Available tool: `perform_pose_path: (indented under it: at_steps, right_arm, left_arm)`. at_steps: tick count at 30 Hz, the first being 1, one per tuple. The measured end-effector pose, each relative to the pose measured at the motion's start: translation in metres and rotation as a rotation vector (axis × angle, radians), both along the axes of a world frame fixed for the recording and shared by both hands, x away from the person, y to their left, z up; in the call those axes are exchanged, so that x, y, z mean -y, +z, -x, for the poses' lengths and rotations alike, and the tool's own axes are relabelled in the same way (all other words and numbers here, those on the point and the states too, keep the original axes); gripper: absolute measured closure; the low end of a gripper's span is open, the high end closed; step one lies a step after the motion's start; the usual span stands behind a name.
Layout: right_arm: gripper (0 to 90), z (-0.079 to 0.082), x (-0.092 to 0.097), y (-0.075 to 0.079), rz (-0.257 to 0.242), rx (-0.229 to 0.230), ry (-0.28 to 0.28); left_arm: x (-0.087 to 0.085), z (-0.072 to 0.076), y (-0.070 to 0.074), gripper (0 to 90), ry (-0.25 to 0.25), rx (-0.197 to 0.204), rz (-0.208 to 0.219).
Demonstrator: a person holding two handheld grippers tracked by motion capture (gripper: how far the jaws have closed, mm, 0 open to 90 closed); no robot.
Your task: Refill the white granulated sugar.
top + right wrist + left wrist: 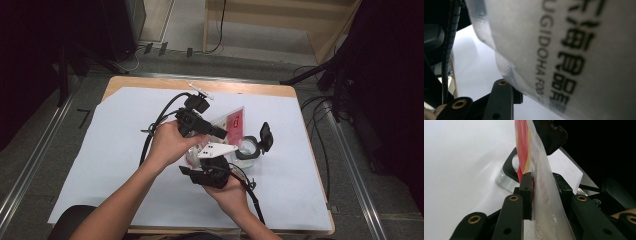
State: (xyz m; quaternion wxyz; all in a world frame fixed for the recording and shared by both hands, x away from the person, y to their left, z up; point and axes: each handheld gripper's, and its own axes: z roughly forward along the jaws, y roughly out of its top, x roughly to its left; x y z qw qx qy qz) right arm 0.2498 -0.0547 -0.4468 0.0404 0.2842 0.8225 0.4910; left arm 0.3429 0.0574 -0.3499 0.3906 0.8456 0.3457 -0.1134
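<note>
At frame centre both grippers hold a plastic bag (231, 125): left gripper (541, 195) clamped on it, right gripper (212, 172) probably too; next, tipping it toward the open jar (248, 147)

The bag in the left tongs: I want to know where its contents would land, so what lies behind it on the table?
Behind the bag stands a clear jar, its black hinged lid open. The bag covers most of the jar's mouth in the left gripper view.

A wooden table (260, 89) carries a white sheet (115, 145) and an open-lidded jar (248, 148).
</note>
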Motion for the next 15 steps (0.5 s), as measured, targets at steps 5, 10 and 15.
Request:
perform_pose_path:
  at_steps: [5, 10, 15]
  right_arm:
    - [64.5, 0.0015, 0.0033, 0.0031, -0.024, -0.005, -0.027]
    - [64.6, 0.0027, 0.0032, 0.0036, -0.026, -0.011, -0.017]
    - [64.7, 0.0022, 0.0045, 0.0045, -0.026, -0.01, -0.012]
  left_arm:
    - [-0.0015, 0.0016, 0.0014, 69.8, -0.03, 0.019, 0.024]
    - [-0.0032, 0.0014, 0.0009, 68.4, -0.035, 0.014, 0.007]
    - [-0.0055, -0.0001, 0.0008, 70.2, -0.028, 0.012, 0.011]
